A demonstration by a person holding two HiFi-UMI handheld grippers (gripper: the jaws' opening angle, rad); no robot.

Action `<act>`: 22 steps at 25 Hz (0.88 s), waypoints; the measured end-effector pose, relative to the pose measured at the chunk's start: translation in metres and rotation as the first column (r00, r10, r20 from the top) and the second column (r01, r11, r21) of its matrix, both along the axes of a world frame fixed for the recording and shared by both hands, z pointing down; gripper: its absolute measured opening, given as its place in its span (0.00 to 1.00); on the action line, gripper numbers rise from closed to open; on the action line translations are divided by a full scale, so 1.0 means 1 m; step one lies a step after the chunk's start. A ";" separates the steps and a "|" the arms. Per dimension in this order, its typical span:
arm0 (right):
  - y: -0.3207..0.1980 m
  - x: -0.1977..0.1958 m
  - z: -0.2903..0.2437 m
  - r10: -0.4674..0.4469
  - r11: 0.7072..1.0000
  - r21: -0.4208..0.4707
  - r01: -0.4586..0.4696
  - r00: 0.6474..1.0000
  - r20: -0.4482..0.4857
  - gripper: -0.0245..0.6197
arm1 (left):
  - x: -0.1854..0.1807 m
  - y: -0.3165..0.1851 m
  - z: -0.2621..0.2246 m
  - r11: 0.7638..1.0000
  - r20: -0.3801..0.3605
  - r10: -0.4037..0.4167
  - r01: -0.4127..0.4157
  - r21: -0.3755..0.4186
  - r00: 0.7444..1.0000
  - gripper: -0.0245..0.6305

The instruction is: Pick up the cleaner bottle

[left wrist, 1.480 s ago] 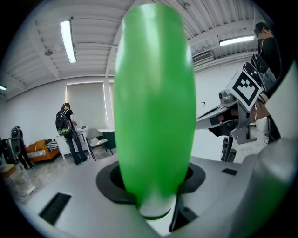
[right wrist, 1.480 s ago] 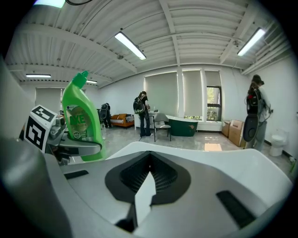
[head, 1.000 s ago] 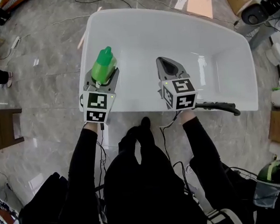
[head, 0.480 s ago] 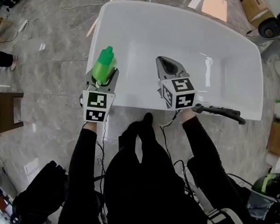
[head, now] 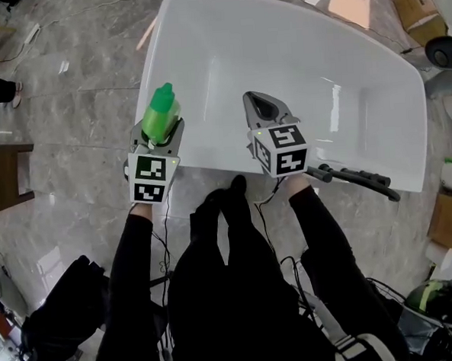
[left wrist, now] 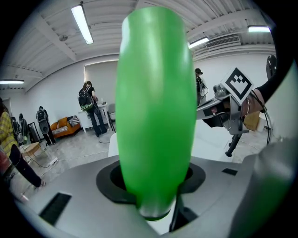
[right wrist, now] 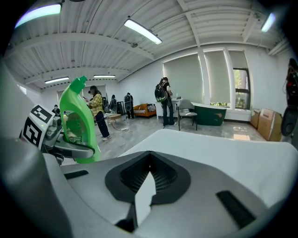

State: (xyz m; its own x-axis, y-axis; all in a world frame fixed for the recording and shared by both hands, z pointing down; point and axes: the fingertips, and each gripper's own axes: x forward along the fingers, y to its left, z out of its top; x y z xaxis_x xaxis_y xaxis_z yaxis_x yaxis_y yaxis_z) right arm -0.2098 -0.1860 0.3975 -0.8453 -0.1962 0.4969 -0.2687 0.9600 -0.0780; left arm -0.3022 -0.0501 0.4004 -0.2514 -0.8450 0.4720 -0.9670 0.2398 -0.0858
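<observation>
The green cleaner bottle [head: 161,115] stands upright between the jaws of my left gripper [head: 159,133], which is shut on its lower body, above the near left edge of the white table [head: 294,50]. In the left gripper view the bottle [left wrist: 156,102] fills the middle, with both pads pressed on its base at that gripper [left wrist: 151,183]. My right gripper [head: 261,109] hovers over the table to the right of the bottle, its jaws shut on nothing. The right gripper view shows its tips [right wrist: 149,158] meeting and the bottle [right wrist: 79,125] to the left.
A black long-handled tool [head: 356,179] lies along the table's near right edge. Cardboard boxes [head: 450,200] sit on the floor at the right, and a dark wooden piece [head: 0,178] at the left. Several people [right wrist: 165,100] stand far across the room.
Both grippers have sunk a little and drifted left in the head view. The bottle stays gripped in the left gripper and the right gripper stays shut.
</observation>
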 end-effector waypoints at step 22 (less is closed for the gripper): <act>0.032 -0.019 0.036 -0.070 0.996 -0.058 0.066 0.996 -0.062 0.04 | -0.016 0.007 0.024 1.000 -0.046 -0.011 0.009 -0.029 0.999 0.34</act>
